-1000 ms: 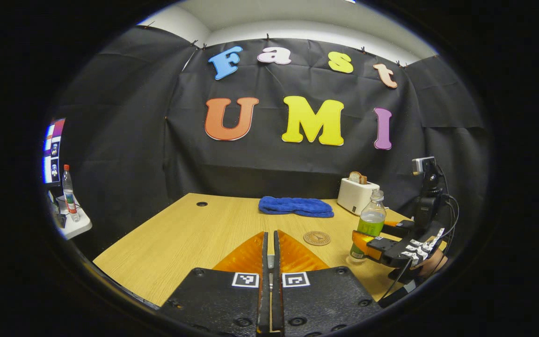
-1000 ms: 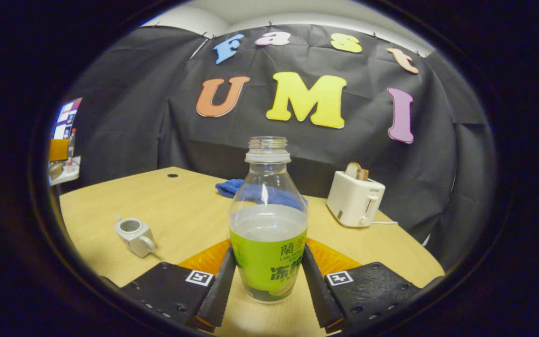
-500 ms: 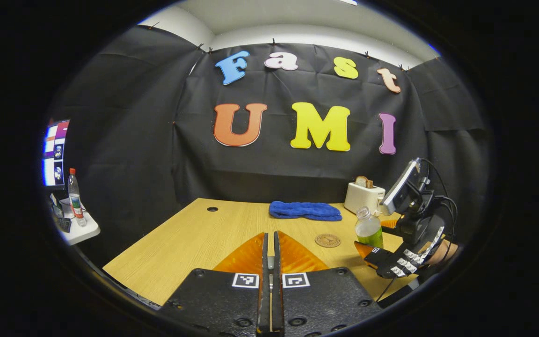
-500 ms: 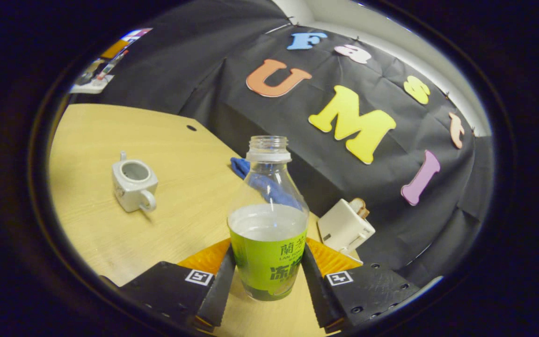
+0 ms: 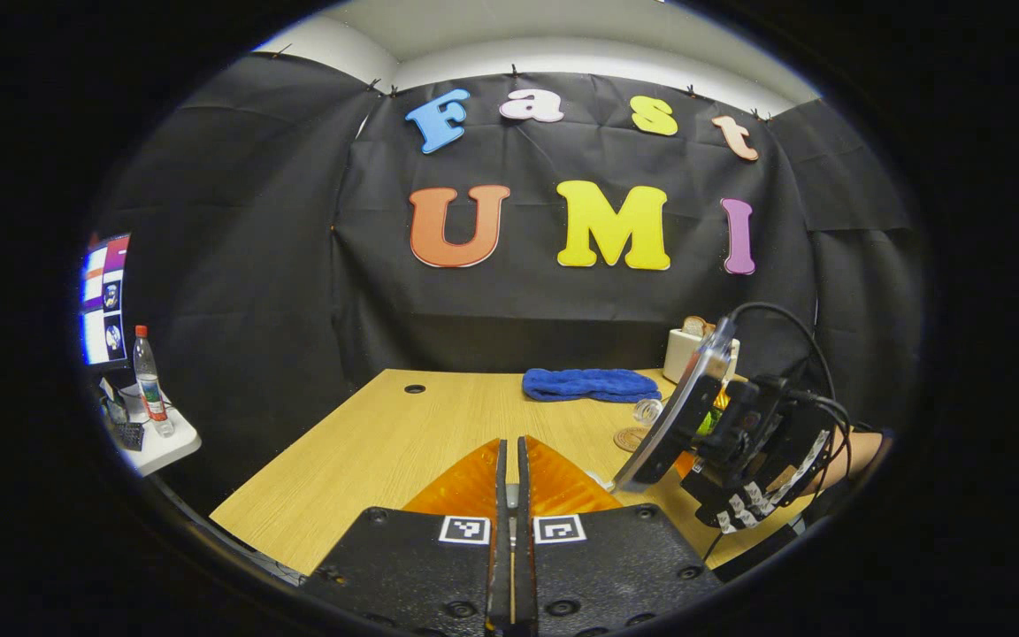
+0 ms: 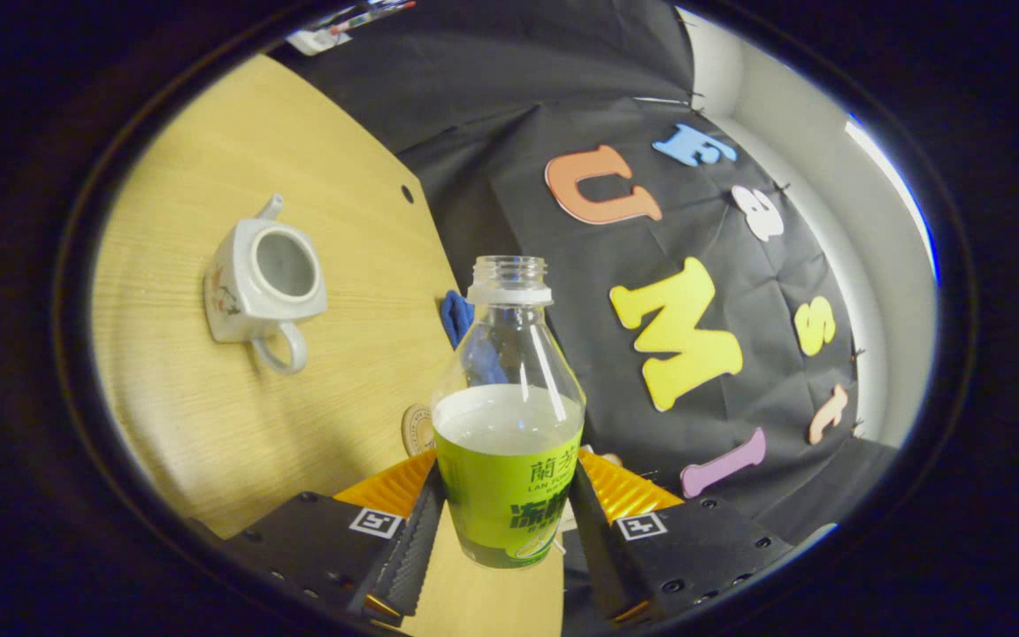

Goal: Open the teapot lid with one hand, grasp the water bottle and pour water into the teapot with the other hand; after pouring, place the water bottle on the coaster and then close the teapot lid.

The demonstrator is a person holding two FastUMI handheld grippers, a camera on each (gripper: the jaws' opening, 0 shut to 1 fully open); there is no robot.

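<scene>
While right tool clamps tilted water bottle, lidless teapot apart; left tool closed.

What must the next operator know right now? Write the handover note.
Left tool: shut, raised above the table; whether it holds the lid cannot be told.
Right tool: shut on the bottle, which is uncapped, part full and tipped toward the teapot.
The teapot stands on the table with its lid off, mouth open. The coaster lies bare near the bottle.
Done: lid off, bottle grasped and lifted.
Left: pour into the teapot, stand the bottle on the coaster, close the lid.
</scene>
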